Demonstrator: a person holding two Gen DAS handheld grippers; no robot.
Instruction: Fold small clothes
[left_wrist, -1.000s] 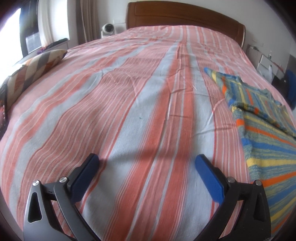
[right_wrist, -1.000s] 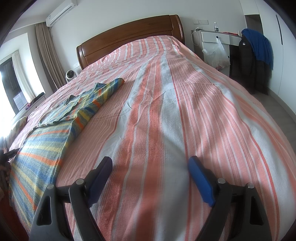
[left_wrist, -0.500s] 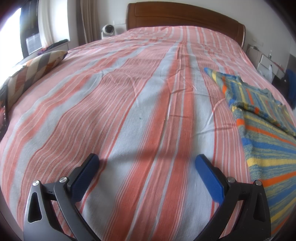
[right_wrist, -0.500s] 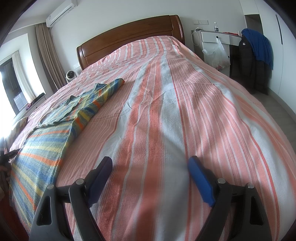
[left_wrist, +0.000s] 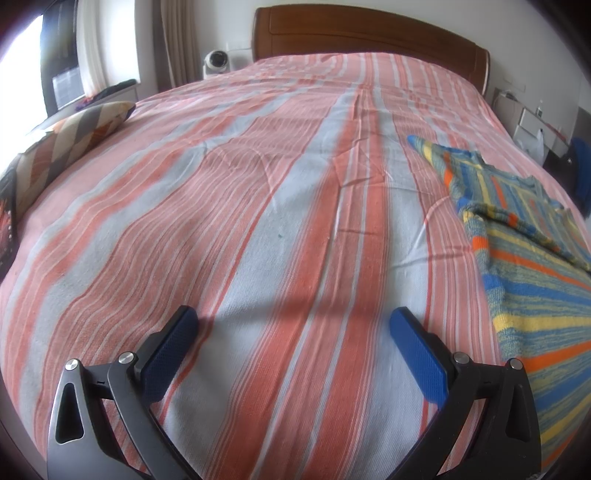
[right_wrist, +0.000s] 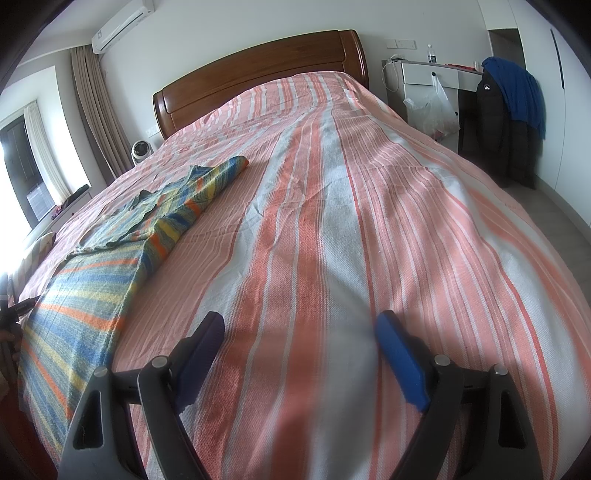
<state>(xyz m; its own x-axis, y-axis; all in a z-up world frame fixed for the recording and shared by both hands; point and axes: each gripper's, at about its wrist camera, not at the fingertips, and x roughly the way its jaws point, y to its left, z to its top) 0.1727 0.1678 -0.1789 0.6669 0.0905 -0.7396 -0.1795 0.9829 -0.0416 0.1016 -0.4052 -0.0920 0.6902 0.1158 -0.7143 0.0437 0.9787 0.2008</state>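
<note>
1. A white plastic bag (right_wrist: 434, 110) is hanging from the drawer front of the white desk (right_wrist: 428, 72) beside the bed; what it is holding cannot be told. A bottle (right_wrist: 430, 54) is standing on the desk top.
2. The left tongs (left_wrist: 293, 328) are standing wide open over bare bedspread (left_wrist: 258, 206), with nothing between the blue pads.
3. The right tongs (right_wrist: 297, 332) are likewise gaping wide and gripping nothing, hovering above the striped sheet.
4. The striped knit sweater (left_wrist: 532, 266) is lying spread flat on the bed, to the right of the left tongs and to the left of the right tongs, so between the two, apart from both.
5. One sleeve (right_wrist: 207, 184) is stretching toward the wooden headboard (right_wrist: 258, 70).
6. A patterned cushion (left_wrist: 66, 140) is sitting at the bed's left edge by the window.
7. A dark jacket with a blue garment (right_wrist: 517, 96) over it is hanging past the right edge, where open floor is showing.
8. Wide clear bedspread is lying ahead of both tongs.
</note>
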